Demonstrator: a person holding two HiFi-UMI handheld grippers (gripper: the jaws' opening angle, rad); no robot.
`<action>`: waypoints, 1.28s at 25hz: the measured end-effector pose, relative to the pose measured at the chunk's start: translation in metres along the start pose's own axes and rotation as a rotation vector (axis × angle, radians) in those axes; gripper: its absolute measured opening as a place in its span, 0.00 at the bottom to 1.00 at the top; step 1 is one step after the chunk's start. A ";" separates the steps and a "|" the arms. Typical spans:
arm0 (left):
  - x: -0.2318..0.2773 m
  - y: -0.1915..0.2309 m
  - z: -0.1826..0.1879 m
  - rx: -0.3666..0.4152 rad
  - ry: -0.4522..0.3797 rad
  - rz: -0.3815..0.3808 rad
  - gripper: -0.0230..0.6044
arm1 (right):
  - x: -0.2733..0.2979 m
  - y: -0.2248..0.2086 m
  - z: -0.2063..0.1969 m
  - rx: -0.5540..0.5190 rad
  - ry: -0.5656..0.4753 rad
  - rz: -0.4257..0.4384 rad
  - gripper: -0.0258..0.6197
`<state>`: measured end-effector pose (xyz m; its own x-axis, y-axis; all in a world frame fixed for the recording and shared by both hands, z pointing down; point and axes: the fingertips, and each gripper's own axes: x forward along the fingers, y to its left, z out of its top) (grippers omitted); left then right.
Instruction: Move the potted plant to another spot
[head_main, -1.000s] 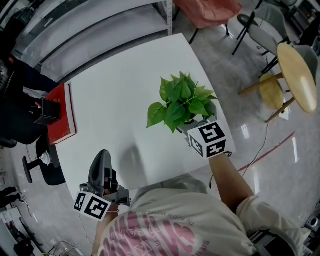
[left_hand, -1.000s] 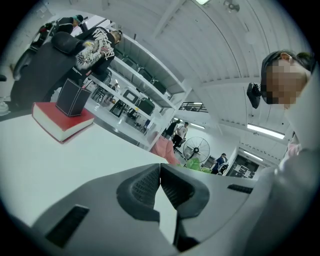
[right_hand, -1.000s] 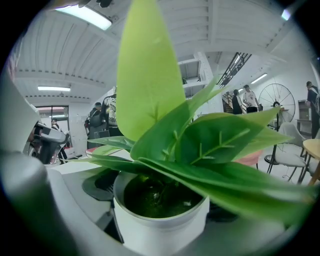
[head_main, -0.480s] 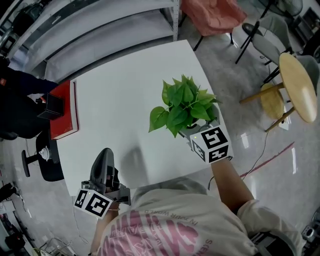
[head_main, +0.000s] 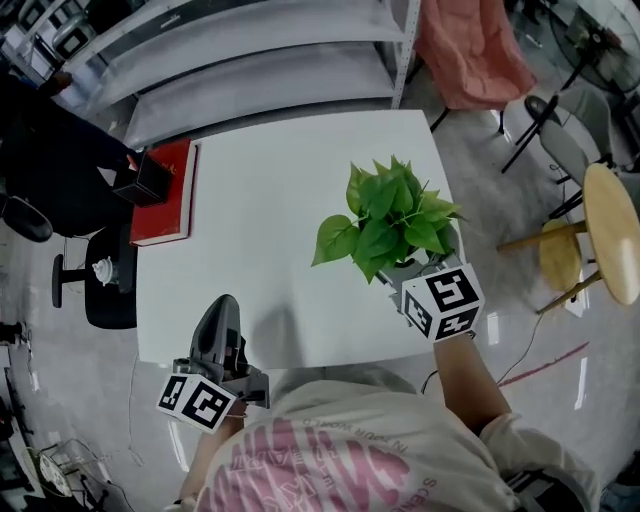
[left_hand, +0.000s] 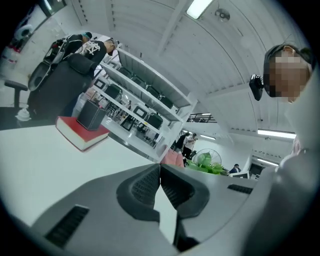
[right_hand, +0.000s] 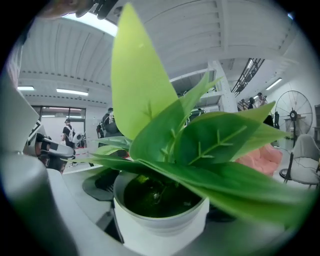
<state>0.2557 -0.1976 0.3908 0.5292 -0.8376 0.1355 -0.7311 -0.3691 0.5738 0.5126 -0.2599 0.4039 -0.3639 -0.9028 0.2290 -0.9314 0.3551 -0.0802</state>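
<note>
The potted plant (head_main: 392, 222) is found at the 4 o'clock side of the white table (head_main: 260, 190), its white pot (right_hand: 162, 227) clamped between the jaws of the right gripper (head_main: 405, 272). The left gripper (left_hand: 160, 182) is held clenched on nothing at 7 o'clock. A slip or tilt could be caused by the smooth pot wall and leafy top weight, and the nearby table edge could be overshot. No brand or label is seen on the pot; the shirt (head_main: 300, 450) print cannot be read.
</note>
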 end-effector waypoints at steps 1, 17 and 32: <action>-0.005 0.004 0.004 -0.002 -0.017 0.019 0.08 | 0.003 0.006 0.005 -0.007 -0.006 0.018 0.89; -0.057 0.080 0.064 -0.039 -0.168 0.134 0.08 | 0.079 0.130 0.057 -0.037 -0.039 0.228 0.89; -0.081 0.162 0.126 -0.061 -0.166 0.118 0.08 | 0.129 0.211 0.080 -0.029 -0.031 0.192 0.89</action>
<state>0.0403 -0.2400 0.3706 0.3593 -0.9304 0.0724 -0.7536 -0.2435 0.6106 0.2686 -0.3211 0.3391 -0.5357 -0.8244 0.1826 -0.8441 0.5283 -0.0912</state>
